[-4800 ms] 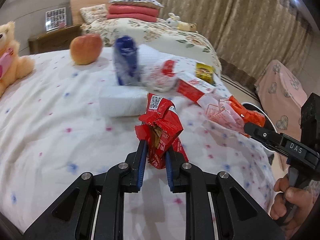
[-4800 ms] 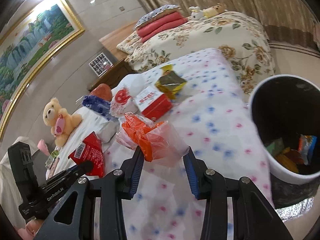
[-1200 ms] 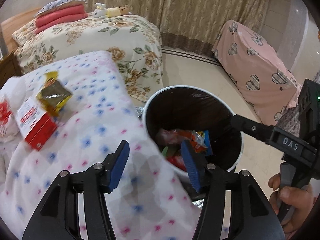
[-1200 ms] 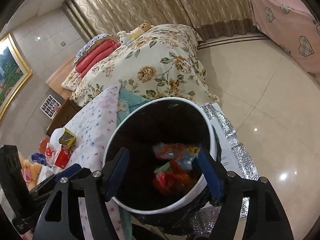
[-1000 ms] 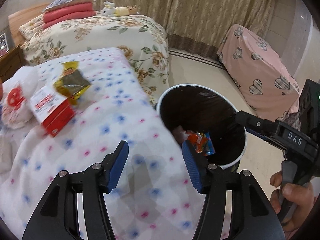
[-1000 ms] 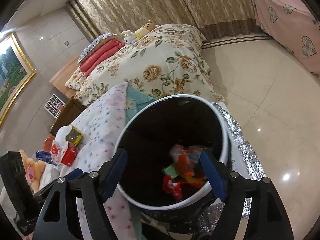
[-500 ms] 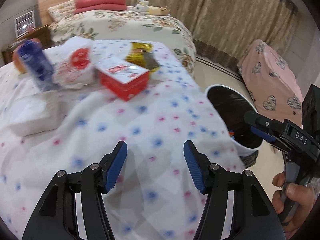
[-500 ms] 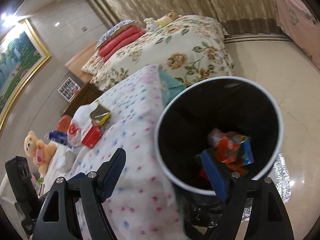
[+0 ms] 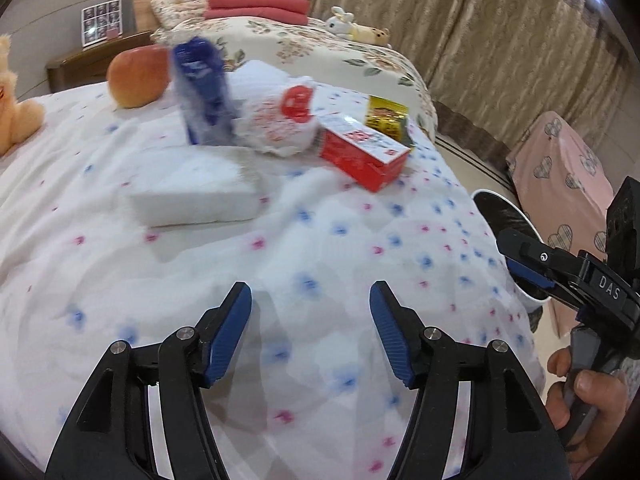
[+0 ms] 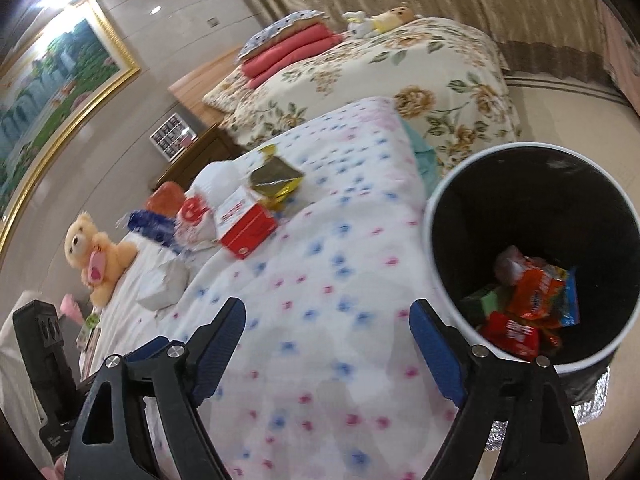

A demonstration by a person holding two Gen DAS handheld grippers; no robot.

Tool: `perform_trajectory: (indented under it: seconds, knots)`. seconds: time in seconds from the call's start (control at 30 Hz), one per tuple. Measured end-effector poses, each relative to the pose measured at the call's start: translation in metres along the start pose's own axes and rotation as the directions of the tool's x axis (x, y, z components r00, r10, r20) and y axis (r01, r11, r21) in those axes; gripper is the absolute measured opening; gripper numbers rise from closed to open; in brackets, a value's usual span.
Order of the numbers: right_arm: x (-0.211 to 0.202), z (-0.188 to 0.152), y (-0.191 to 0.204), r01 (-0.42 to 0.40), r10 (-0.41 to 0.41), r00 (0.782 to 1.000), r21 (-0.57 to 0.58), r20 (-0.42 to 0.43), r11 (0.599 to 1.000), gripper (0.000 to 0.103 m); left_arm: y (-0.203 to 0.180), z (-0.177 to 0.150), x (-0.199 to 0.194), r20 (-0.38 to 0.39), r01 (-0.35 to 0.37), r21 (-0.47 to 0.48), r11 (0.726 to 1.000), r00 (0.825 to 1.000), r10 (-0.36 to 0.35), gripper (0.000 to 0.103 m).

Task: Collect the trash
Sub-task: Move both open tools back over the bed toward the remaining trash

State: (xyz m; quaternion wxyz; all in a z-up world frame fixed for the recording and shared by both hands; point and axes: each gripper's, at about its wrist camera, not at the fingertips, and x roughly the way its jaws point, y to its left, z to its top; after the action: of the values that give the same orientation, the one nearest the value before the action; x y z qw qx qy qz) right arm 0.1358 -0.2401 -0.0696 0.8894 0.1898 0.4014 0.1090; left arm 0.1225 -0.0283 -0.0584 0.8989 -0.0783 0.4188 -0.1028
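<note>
My left gripper is open and empty above the spotted bedspread. Ahead of it lie a red box, a white bag with red print, a gold wrapper, a blue packet and a white tissue pack. My right gripper is open and empty over the bed edge, beside the black-lined bin that holds red and orange wrappers. The right gripper also shows in the left wrist view.
An apple and a teddy bear sit at the far side of the bed. A second bed with a floral cover stands behind. A pink heart-print cover is at the right.
Both grippers have swung from over the bin back toward the bed. The red and orange wrappers they held earlier now lie in the bin.
</note>
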Motion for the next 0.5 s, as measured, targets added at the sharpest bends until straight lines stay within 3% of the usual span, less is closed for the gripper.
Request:
perform_trajectory:
  seconds: [0.5]
  knots:
    - [0.032,0.003,0.043,-0.053,0.047,0.997,-0.124,-0.057,0.991,0.088,0.062,0.006,-0.011,0.013,-0.071,-0.007,0.997,0.997,0.071,0.073]
